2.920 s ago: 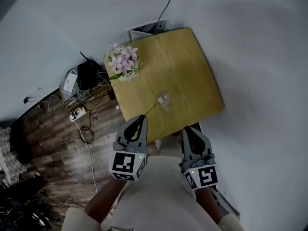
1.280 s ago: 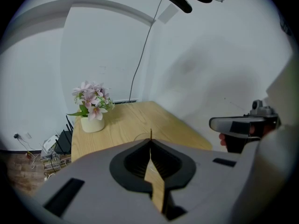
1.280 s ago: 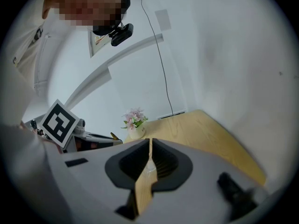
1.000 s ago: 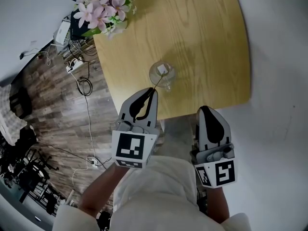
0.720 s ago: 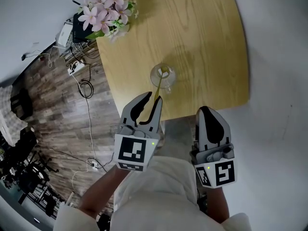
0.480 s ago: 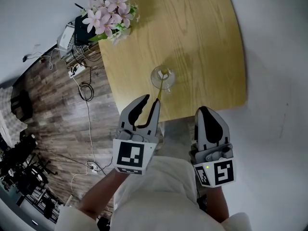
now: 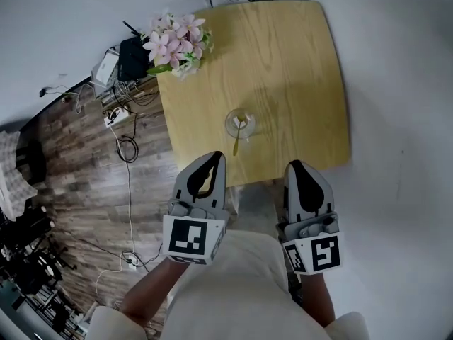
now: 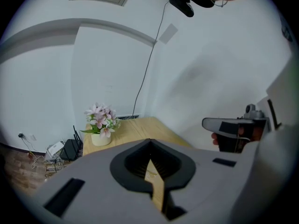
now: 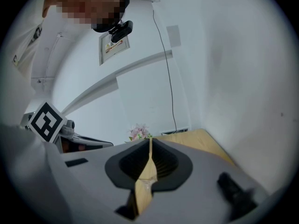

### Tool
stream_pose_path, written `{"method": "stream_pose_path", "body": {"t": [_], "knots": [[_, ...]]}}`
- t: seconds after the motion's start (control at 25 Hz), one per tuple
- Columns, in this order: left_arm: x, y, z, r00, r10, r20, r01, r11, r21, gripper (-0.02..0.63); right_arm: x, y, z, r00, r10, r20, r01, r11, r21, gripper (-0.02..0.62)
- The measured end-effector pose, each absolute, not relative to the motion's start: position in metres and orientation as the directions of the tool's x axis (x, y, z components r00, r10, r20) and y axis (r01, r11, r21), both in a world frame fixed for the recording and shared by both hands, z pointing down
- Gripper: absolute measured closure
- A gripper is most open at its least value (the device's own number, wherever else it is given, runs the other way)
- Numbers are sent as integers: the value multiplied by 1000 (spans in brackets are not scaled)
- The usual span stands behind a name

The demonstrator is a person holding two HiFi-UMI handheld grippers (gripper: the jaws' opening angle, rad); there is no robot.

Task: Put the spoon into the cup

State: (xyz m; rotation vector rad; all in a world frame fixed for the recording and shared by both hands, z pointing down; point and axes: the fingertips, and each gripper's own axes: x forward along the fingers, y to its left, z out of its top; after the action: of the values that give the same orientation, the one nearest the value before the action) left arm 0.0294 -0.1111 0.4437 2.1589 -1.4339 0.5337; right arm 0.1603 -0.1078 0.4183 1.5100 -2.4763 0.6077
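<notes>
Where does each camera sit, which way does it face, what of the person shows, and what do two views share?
Head view: on the person's head, facing steeply down at the table and the spoon in the cup; shows white clothing, left gripper, right gripper.
Left gripper view: on the left gripper, facing along its shut jaws over the table; shows clothing and the right gripper.
Right gripper view: on the right gripper, along its shut jaws; shows clothing and the left gripper.
Shared: both gripper views show the flowers.
</notes>
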Motion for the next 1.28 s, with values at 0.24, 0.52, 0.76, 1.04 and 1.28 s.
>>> {"method": "stream_pose_path", "body": {"t": [0.24,0.52,0.76,1.04,1.28], "knots": [[22,-100,410,353,-776,523,-936,-298,189,595,156,-100,388,-482,-814,324,-875,433,-214,560],[5,-85,371,303,-827,473,-953,-256,164,595,150,-89,361,-503,-817,283,-864,469,-183,560],[-5,-75,334,270,-874,405,-961,-216,174,595,150,-76,342,-517,-807,286,-856,499,-138,560],[-8,-64,310,266,-895,358,-962,-222,161,595,148,-69,323,-535,-805,255,-843,527,-107,560],[-12,-54,308,268,-896,355,-961,-226,156,595,145,-69,319,-556,-794,245,-829,552,-93,560]]}}
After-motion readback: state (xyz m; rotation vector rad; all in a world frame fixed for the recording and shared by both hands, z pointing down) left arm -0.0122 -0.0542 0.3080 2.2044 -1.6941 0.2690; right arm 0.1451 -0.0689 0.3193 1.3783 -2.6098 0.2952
